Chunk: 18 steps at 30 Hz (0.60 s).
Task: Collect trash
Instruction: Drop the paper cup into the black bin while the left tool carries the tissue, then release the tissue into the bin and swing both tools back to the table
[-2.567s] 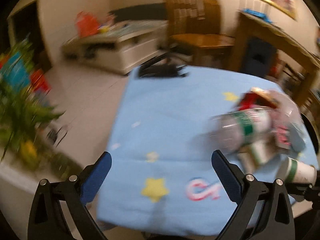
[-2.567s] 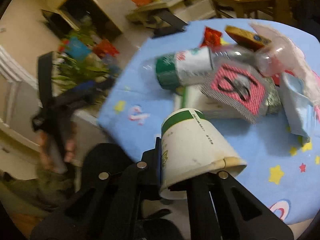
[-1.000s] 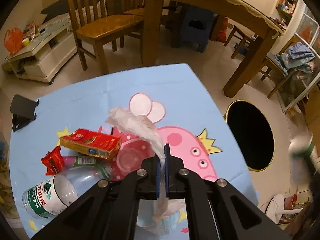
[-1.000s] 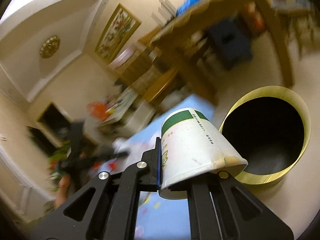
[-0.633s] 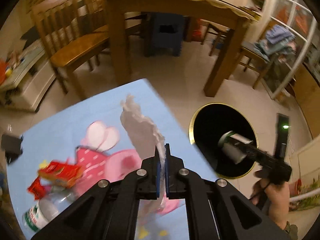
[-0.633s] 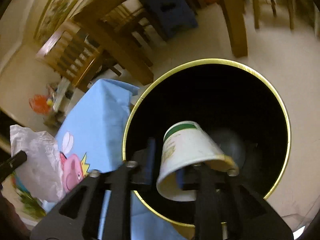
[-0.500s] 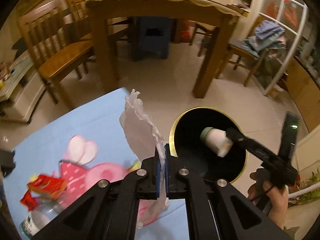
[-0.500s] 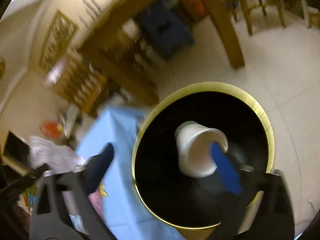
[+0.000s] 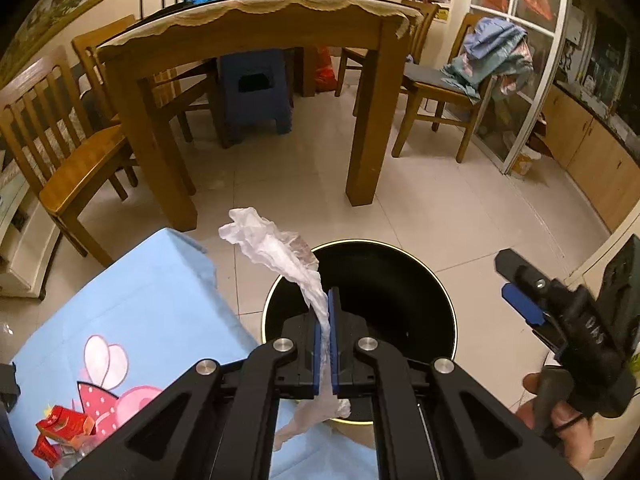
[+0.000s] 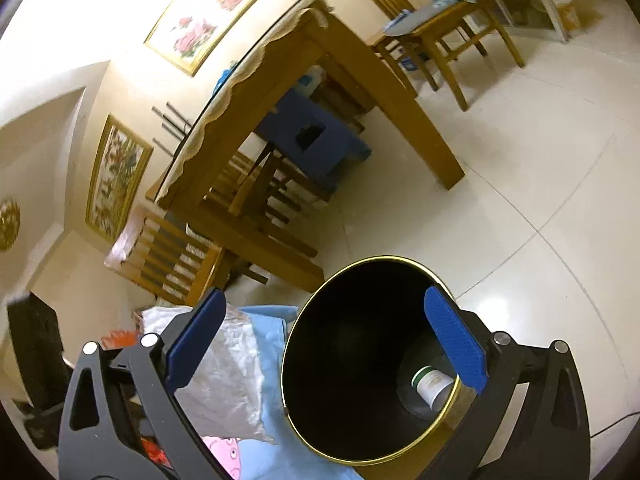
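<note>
Crinkly plastic wrapper [image 9: 280, 252] is pinched in the left claw [image 9: 329, 344] above the bin [image 9: 448, 312] — release comes next; right claw [image 10: 328, 344] gapes empty, cup [image 10: 430, 386] lying inside at 4 o'clock.

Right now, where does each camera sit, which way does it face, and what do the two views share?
Left wrist: rides the left gripper, looking down over the bin; its fingers pinch a plastic bag, and the right gripper and hand show at right.
Right wrist: rides the open right gripper, aimed into the bin at a cup; only its fingers show.
Shared: bin, bag, blue cloth, dining table.
</note>
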Each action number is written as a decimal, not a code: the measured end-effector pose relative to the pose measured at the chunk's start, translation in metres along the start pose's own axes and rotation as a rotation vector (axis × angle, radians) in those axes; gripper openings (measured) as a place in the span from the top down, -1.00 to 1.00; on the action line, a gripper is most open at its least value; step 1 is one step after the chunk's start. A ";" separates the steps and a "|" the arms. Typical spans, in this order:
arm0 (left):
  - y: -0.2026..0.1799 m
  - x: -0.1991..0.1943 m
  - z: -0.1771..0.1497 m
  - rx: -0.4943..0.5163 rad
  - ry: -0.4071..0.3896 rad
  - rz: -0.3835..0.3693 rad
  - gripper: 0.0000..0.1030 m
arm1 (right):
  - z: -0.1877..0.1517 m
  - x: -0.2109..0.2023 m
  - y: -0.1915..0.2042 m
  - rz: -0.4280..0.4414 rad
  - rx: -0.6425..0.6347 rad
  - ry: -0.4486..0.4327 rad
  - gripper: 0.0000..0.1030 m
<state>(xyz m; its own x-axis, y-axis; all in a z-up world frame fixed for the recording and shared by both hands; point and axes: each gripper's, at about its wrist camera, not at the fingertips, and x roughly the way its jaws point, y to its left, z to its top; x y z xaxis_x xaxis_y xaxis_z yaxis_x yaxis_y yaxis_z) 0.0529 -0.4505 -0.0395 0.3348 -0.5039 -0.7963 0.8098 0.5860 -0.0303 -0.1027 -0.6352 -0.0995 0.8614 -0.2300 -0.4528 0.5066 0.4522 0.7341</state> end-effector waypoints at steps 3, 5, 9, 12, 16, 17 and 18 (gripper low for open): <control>-0.006 0.005 -0.002 0.020 -0.001 0.010 0.95 | 0.005 -0.010 -0.011 0.002 0.032 -0.003 -0.91; -0.009 0.010 -0.001 0.025 0.000 0.009 0.95 | 0.008 -0.014 -0.015 -0.006 0.032 -0.014 -0.91; -0.018 0.015 0.002 0.064 -0.022 0.043 0.88 | 0.009 -0.017 -0.015 -0.028 0.027 -0.023 -0.91; -0.023 0.013 0.001 0.088 -0.044 0.089 -0.24 | 0.009 -0.018 -0.014 -0.036 0.027 -0.028 -0.91; -0.021 0.003 -0.006 0.125 -0.082 0.127 -0.43 | 0.008 -0.019 -0.009 -0.050 0.008 -0.035 -0.91; -0.020 0.000 -0.007 0.133 -0.090 0.144 -0.43 | 0.007 -0.018 -0.007 -0.052 0.002 -0.033 -0.91; -0.018 -0.004 -0.010 0.142 -0.096 0.163 -0.43 | 0.005 -0.017 -0.005 -0.050 -0.006 -0.030 -0.91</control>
<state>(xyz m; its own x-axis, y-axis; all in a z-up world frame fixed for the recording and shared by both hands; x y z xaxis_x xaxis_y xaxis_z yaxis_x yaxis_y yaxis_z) 0.0325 -0.4531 -0.0417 0.5053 -0.4721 -0.7224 0.7987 0.5727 0.1844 -0.1197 -0.6379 -0.0924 0.8359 -0.2779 -0.4733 0.5487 0.4447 0.7079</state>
